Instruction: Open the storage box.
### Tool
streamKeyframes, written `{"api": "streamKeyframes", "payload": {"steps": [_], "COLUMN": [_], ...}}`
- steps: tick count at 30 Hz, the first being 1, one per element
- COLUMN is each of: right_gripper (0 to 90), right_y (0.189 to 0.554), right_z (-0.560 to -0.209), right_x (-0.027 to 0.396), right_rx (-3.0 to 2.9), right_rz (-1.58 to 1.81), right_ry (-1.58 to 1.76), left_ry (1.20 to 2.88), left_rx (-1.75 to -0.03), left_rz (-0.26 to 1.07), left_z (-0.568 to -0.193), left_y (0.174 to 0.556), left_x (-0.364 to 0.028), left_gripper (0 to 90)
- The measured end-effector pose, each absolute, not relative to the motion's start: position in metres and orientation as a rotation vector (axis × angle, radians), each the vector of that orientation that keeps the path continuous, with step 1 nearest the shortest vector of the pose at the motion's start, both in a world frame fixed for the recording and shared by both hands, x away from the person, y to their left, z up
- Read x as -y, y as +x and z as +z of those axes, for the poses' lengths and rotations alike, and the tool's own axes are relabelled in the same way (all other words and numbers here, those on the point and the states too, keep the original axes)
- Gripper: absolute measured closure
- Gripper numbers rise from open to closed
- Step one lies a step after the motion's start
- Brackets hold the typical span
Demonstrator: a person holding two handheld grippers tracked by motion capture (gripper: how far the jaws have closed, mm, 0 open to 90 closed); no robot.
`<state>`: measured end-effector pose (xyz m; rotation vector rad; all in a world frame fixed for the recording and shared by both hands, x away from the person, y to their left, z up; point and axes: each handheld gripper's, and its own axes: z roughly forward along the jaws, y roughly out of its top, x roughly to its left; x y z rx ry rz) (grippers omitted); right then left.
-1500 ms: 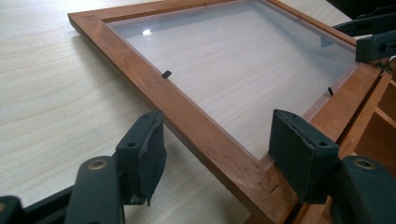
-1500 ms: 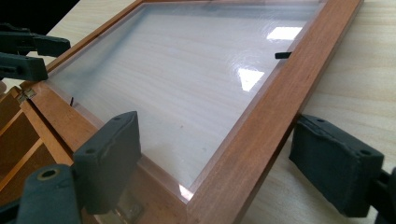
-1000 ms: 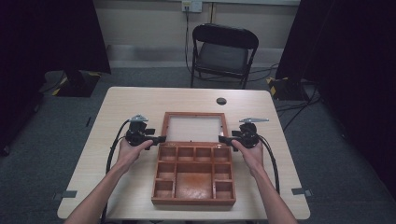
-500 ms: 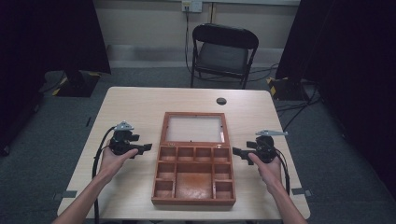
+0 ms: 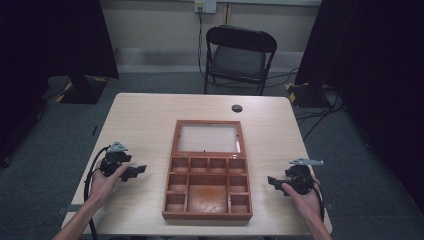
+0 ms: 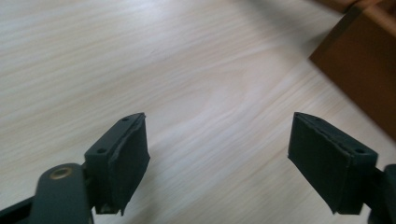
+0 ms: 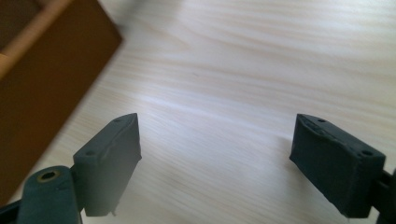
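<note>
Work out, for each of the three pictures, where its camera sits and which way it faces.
High view: above the person's table edge, facing forward and down on the table, wooden box, left gripper, right gripper, forearms.
Left gripper view: rides the left gripper, faces the tabletop past its open jaws.
Right gripper view: rides the right gripper, likewise.
Shared: both gripper views catch a box side.

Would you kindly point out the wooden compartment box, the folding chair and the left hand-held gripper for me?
wooden compartment box (image 5: 207, 215): high view, front rim.
folding chair (image 5: 236, 61): high view, seat.
left hand-held gripper (image 6: 217, 161): left gripper view, midway between its open fingertips.
</note>
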<state>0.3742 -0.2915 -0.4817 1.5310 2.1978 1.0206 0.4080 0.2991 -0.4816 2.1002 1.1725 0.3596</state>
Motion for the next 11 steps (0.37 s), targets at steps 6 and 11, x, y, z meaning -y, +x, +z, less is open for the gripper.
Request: {"api": "streamKeyframes", "payload": {"steps": [6,11], "right_gripper": [14.2,10.3], "right_y": [0.375,0.374], "right_z": [-0.492,-0.500], "right_x": [0.297,0.292], "right_rx": [-2.080,-2.051], "right_rz": [0.944,0.883], "right_ry": [1.553,1.461], "left_ry": [2.130,2.055], "left_rx": [-1.216,-1.219], "left_rz": [0.454,0.526], "left_z": [-0.493,-0.503], "left_y": [0.407,0.404], "left_x": [-0.299,-0.302], "left_gripper": [18.5,6.3]}}
